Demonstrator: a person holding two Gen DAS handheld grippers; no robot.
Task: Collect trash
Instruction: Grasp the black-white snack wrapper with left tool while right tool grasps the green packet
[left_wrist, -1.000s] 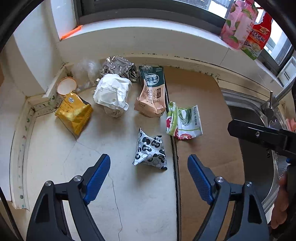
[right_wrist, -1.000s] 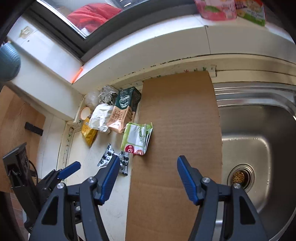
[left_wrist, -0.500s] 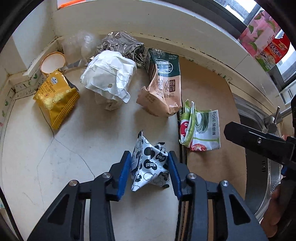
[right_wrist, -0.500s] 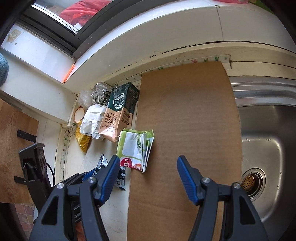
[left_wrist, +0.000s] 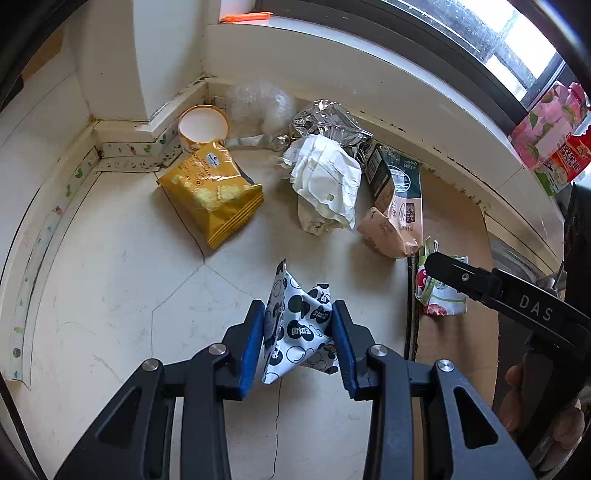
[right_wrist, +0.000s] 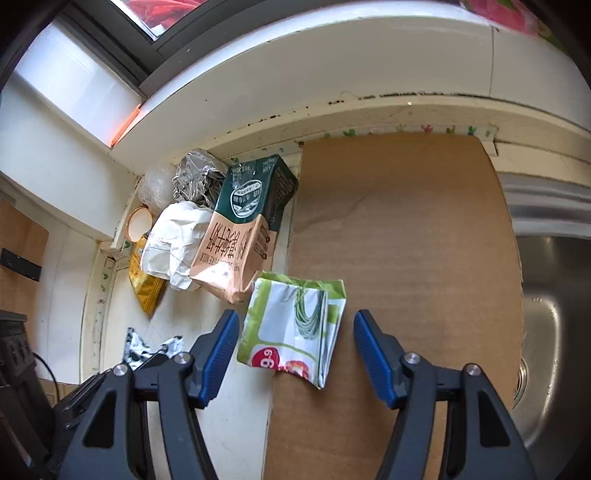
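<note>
A black-and-white spotted wrapper (left_wrist: 295, 332) lies on the white counter (left_wrist: 110, 295). My left gripper (left_wrist: 298, 306) is shut on it, both blue pads pressing its sides. A green-and-white packet (right_wrist: 284, 325) lies half on the cardboard sheet (right_wrist: 406, 240). My right gripper (right_wrist: 297, 321) stands open astride this packet, with its pads clear of it on either side. In the right wrist view the spotted wrapper (right_wrist: 140, 347) shows at lower left, partly hidden by the left gripper.
More trash sits toward the back corner: a yellow snack bag (left_wrist: 214, 195), crumpled white paper (left_wrist: 325, 184), a green-and-peach carton (left_wrist: 397, 206), foil (left_wrist: 328, 122), a paper cup (left_wrist: 203, 125). A steel sink (right_wrist: 554, 295) lies right of the cardboard. Pouches (left_wrist: 546, 129) stand on the sill.
My left gripper came down over the spotted wrapper and shut on it. My right gripper moved forward and down until its fingers straddled the green-and-white packet, staying open.
</note>
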